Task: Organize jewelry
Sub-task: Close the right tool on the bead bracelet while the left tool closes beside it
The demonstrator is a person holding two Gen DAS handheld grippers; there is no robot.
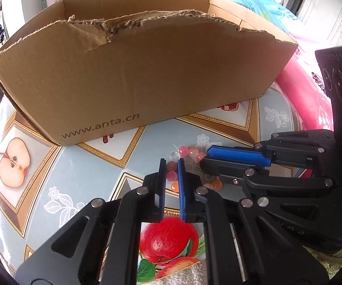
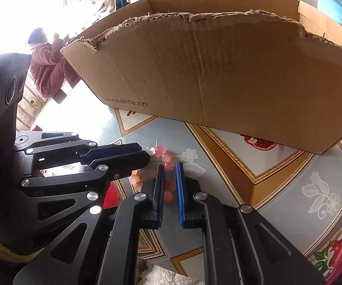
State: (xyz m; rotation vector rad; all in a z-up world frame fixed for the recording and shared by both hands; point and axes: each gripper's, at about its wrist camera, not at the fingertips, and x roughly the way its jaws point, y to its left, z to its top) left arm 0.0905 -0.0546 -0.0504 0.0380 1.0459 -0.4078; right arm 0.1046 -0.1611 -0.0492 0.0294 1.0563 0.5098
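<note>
A beaded bracelet [image 1: 190, 163] of pink, peach and a few clear round beads lies in a loose heap on the fruit-patterned tablecloth [image 1: 80, 166], just in front of the torn cardboard box [image 1: 133, 76], and both grippers have gone to it from opposite sides. The left gripper [image 1: 171, 166] points steeply down with its blue pads drawn close together around a short run of beads; three of them show in the narrow gap, so it looks clenched on that part of the strand. The right gripper [image 2: 170, 169] comes in the same way, its pads also nearly together with orange-pink beads between them, so I take it to be gripping another stretch of the same bracelet. Holding it at two places makes sense to me: a slack string of beads sags and tangles from one pinch, while two grips can lift it spread out and carry it over the box wall. The beads look glossy and translucent, strung closely, and a thin clear tail of thread sticks up at the far end of the heap. Whether the loop is fully closed I cannot tell. The box stands open-topped just behind, its near wall ragged along the upper edge, likely where the jewelry is meant to go. A person [image 2: 47, 64] sits well away in the background.
</note>
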